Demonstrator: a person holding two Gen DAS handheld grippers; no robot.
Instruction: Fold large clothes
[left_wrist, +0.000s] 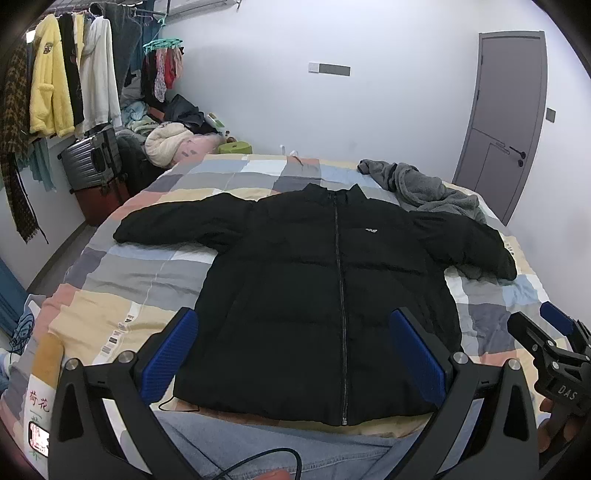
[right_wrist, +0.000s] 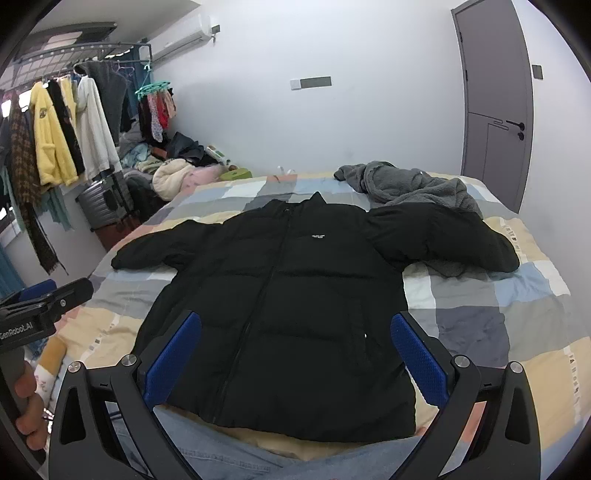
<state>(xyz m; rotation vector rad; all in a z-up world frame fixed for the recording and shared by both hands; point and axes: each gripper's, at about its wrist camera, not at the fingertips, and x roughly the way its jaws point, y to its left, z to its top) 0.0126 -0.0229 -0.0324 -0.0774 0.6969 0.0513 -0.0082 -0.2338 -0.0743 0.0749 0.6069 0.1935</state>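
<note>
Left wrist view has the black jacket (left_wrist: 325, 295) lying flat, zipped, front up on the patchwork bed (left_wrist: 122, 280), both sleeves spread out to the sides. The left gripper (left_wrist: 295, 354) hangs over the hem with its jaws wide apart, gripping nothing; the right gripper (right_wrist: 295, 354) is the same, jaws apart and empty above the lower right of the jacket.

Trouble to watch for: this is puffy, slick fabric, so a shallow pinch could slide off, or take only the top layer and leave the back behind. The right sleeve (right_wrist: 454, 236) lies against the grey fleece (right_wrist: 413, 184), and swinging it inward may drag that fleece along.

Hard to read: black on black hides seams and pockets, the hem's near edge is partly behind the fingers, and the back is unseen.
</note>
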